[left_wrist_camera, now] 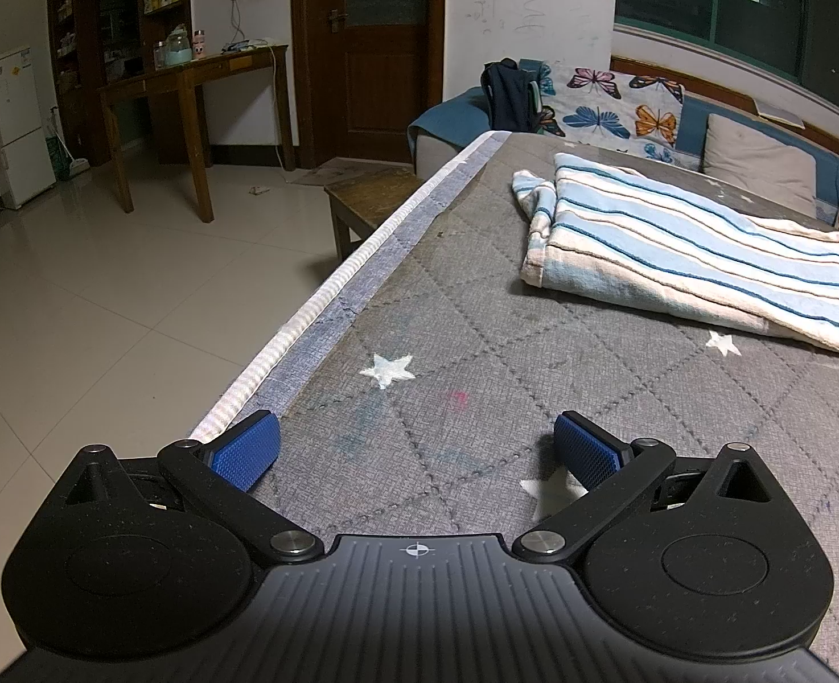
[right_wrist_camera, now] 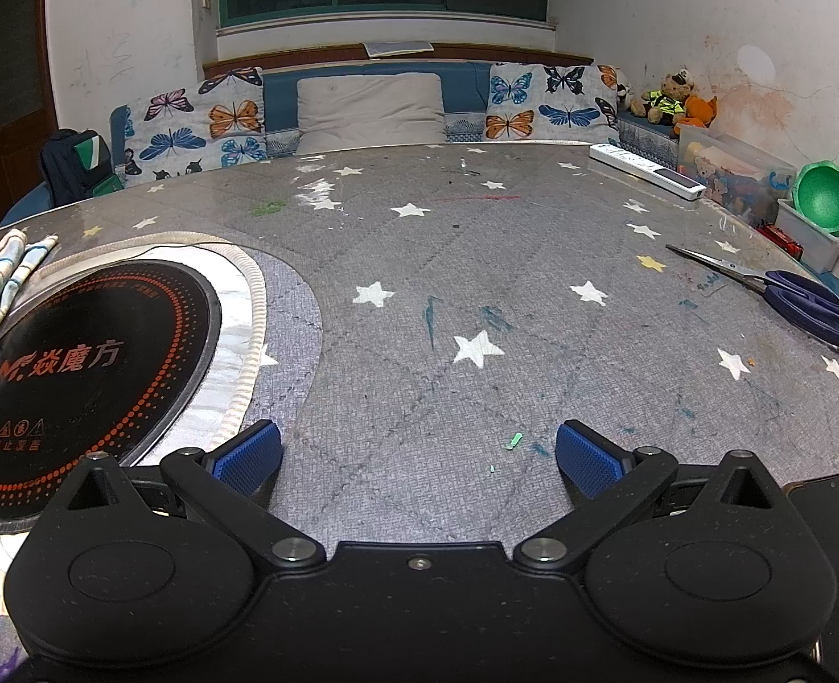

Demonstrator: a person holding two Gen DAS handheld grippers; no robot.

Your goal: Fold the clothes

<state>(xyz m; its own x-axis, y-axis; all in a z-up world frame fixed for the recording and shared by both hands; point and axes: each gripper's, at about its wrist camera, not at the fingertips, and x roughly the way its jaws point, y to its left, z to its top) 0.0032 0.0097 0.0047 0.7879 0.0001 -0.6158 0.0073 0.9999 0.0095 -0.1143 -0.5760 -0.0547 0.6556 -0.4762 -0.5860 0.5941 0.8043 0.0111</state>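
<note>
Left claw (left_wrist_camera: 414, 449) wide open and empty, right claw (right_wrist_camera: 416, 455) likewise, striped cloth (left_wrist_camera: 698, 259) well apart

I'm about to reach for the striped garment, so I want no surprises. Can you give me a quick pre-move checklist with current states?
1. Left gripper open and holding nothing: ok.
2. Right gripper open and holding nothing: ok.
3. Blue-and-white striped cloth garment lies in view, ungripped: ok.
4. Grey star-patterned tablecloth between left gripper and garment free of objects: ok.
5. Blue-handled metal scissors lie away from the garment: ok.
6. Fold finished: cannot tell.
</note>
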